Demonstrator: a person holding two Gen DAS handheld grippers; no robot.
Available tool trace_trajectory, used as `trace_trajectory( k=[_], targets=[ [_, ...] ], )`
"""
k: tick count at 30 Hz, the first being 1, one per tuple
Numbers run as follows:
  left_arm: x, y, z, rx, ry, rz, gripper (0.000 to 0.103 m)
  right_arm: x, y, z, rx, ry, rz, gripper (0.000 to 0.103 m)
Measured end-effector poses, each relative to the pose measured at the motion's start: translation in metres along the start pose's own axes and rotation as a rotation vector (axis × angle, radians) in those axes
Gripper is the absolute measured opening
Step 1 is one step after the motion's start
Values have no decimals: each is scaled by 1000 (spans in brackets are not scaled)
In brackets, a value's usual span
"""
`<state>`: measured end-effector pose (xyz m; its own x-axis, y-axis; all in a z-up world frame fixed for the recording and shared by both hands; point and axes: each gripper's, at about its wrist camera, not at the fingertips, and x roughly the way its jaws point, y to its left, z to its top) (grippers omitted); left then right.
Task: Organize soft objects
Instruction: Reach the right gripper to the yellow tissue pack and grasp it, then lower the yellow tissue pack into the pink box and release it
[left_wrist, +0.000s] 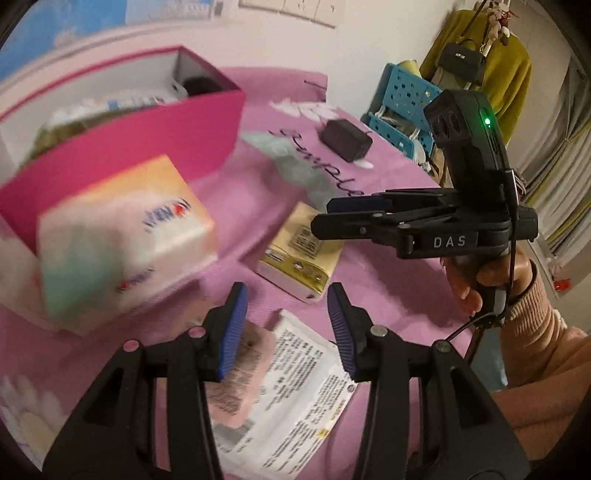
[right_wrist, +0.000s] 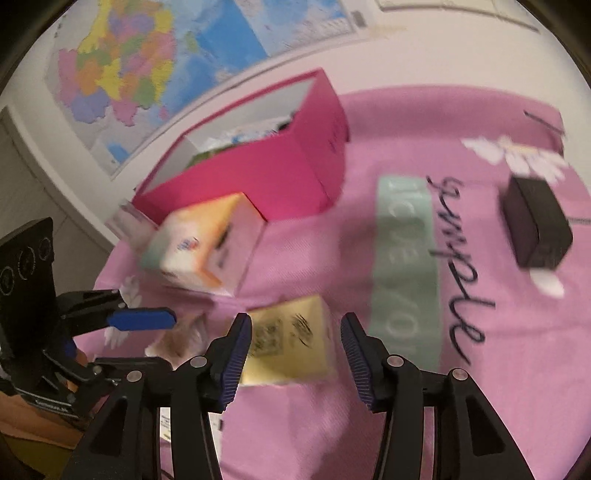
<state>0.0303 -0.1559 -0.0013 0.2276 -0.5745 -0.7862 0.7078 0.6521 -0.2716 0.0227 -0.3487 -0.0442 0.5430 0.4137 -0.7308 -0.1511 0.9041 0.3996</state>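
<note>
Pink cloth (right_wrist: 498, 387) w/ script lettering covers the desk. Magenta box (right_wrist: 258, 177) sits at back, already holding packs. Pastel tissue pack (left_wrist: 125, 240) lies just in front of it; yellow tissue pack (right_wrist: 291, 339) nearer, flat printed sachet (left_wrist: 295, 387) nearest. Black adapter (right_wrist: 535, 221) sits well apart. Left gripper (left_wrist: 284, 325) released, empty, over sachet. Right gripper (right_wrist: 295, 354) released, yellow pack showing betw. its fingers, not pressed; reads "DAS" on body. Wall map (right_wrist: 147, 66) behind.
</note>
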Motion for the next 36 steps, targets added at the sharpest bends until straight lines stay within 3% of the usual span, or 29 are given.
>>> trace_trajectory(
  k=[5, 11, 19, 29, 36],
  targets=[
    [18, -4, 1, -39, 39, -24, 47, 2, -5, -5, 22, -4, 26, 51],
    [25, -2, -2, -75, 63, -46, 39, 7, -4, -9, 31, -2, 53, 51],
    [30, 0, 2, -99, 68, -44, 36, 4, 6, -17, 19, -8, 52, 44],
    [16, -2, 3, -88, 37, -23, 36, -6, 14, -19, 26, -40, 61, 39],
    [-8, -8, 11, -52, -26, 13, 36, -24, 31, -9, -6, -89, 63, 39]
  ],
)
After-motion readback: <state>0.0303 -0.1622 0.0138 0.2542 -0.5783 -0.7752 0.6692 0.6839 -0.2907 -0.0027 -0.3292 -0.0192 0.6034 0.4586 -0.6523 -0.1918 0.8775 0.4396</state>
